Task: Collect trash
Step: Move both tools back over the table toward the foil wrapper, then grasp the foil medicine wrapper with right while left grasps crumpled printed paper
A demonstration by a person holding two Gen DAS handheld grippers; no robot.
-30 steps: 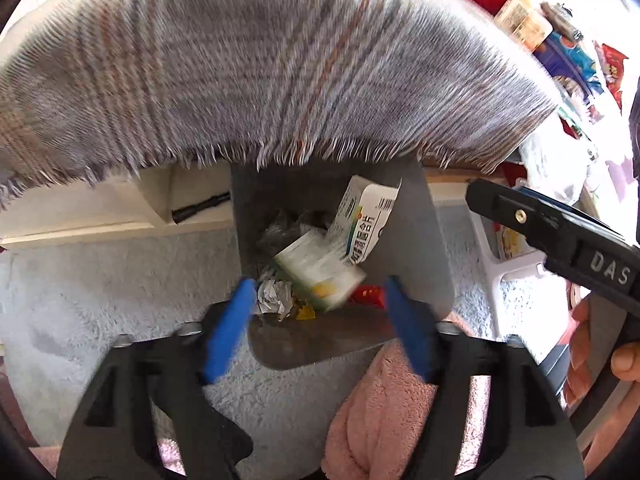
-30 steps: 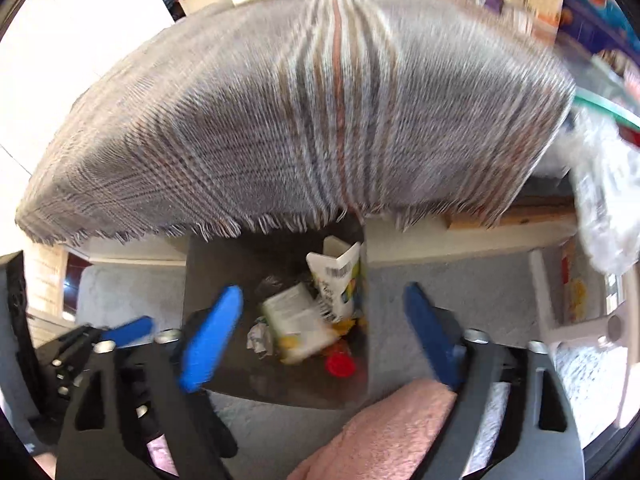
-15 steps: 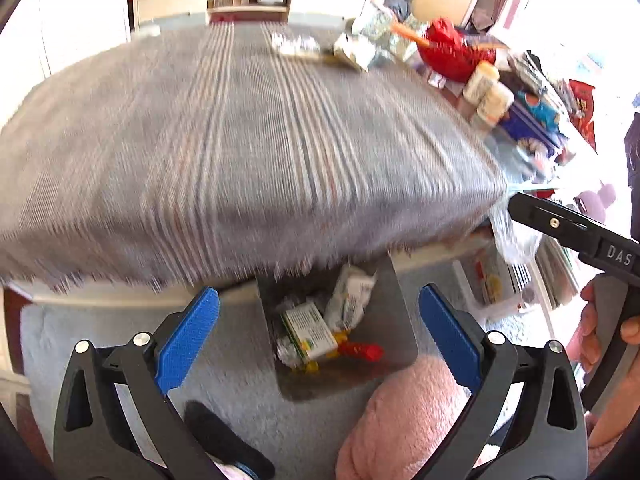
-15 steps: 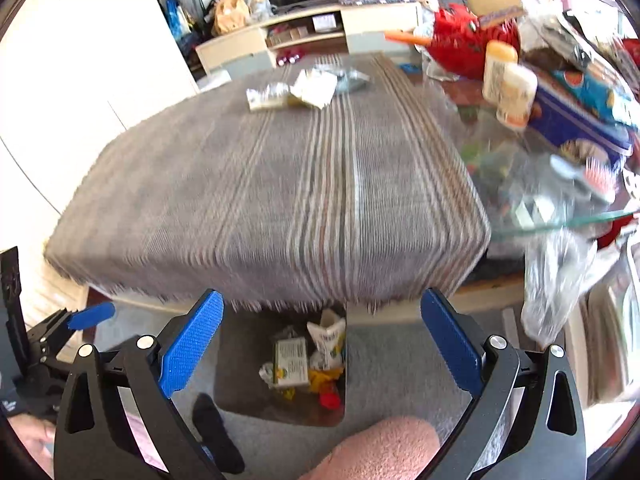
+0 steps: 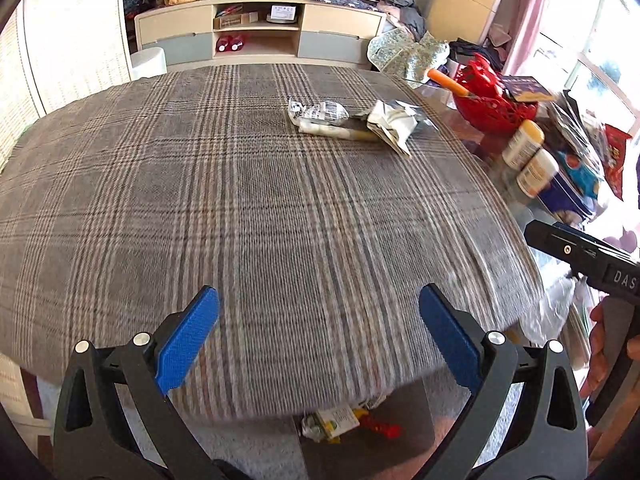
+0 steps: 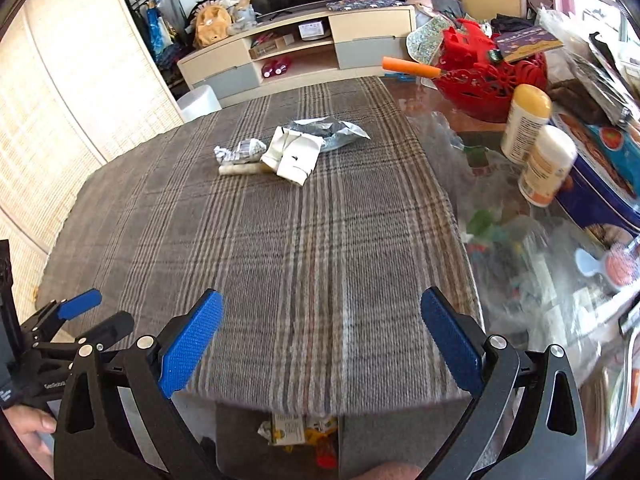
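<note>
A pile of trash lies on the far side of the plaid tablecloth [image 5: 240, 208]: a crumpled silver wrapper [image 5: 318, 111], a cream stick-like packet [image 5: 336, 131] and a white and silver bag [image 5: 394, 122]. The same pile shows in the right wrist view [image 6: 290, 148]. A grey bin [image 5: 416, 412] on the floor under the near table edge holds a green-white box [image 5: 334, 422] and other scraps; it also shows in the right wrist view [image 6: 248, 440]. My left gripper [image 5: 320, 340] is open and empty above the near table edge. My right gripper [image 6: 322, 340] is open and empty too.
A glass tabletop on the right carries a red basket [image 6: 488, 80], two white bottles [image 6: 536, 148] and a blue tin [image 6: 600, 184]. A TV cabinet [image 5: 260, 32] stands behind the table. A white stool [image 6: 198, 102] is at the far left. Grey carpet [image 5: 248, 448] lies below.
Both grippers have risen from over the bin to above table height and now face across the tablecloth. The left gripper's jaws have opened wider. The bin has dropped to the bottom edge of both views.
</note>
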